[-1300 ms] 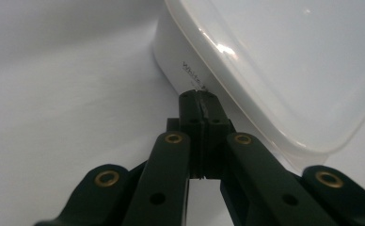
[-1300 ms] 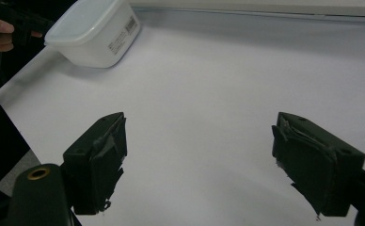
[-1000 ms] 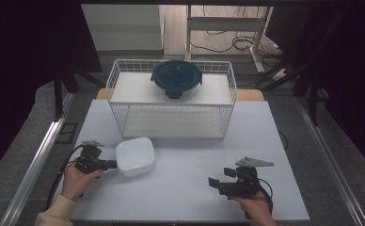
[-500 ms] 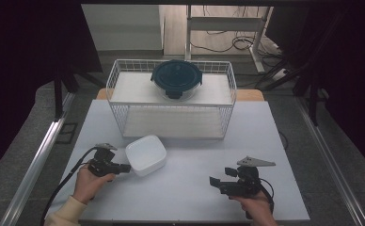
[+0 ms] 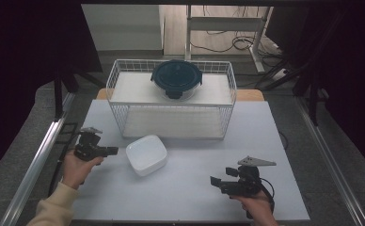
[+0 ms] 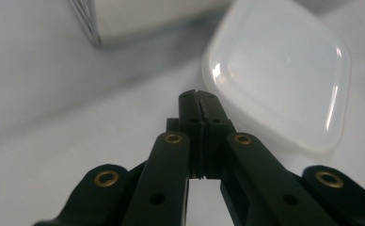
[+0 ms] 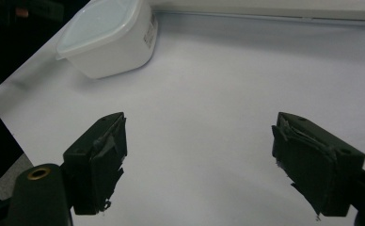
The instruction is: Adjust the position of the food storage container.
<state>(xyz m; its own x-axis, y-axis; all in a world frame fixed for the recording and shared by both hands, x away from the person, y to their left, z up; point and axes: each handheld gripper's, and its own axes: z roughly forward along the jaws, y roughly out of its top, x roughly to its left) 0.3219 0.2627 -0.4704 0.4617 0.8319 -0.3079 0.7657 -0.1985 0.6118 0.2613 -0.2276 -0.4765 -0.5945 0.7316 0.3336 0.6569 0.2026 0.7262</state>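
Your closed, empty left tool (image 5: 109,150) has pushed the white tub (image 5: 146,154) right across the desk (image 5: 246,141) and backed off, while your right tool (image 5: 217,183) waits wide open.

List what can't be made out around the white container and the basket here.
- White container: contents hidden by its lid, every view.
- Container's label: print too small, right gripper view.
- Wire basket: blurred, cut off by top edge, left gripper view.
- Dark-lidded bowl: contents hidden under lid, high view.
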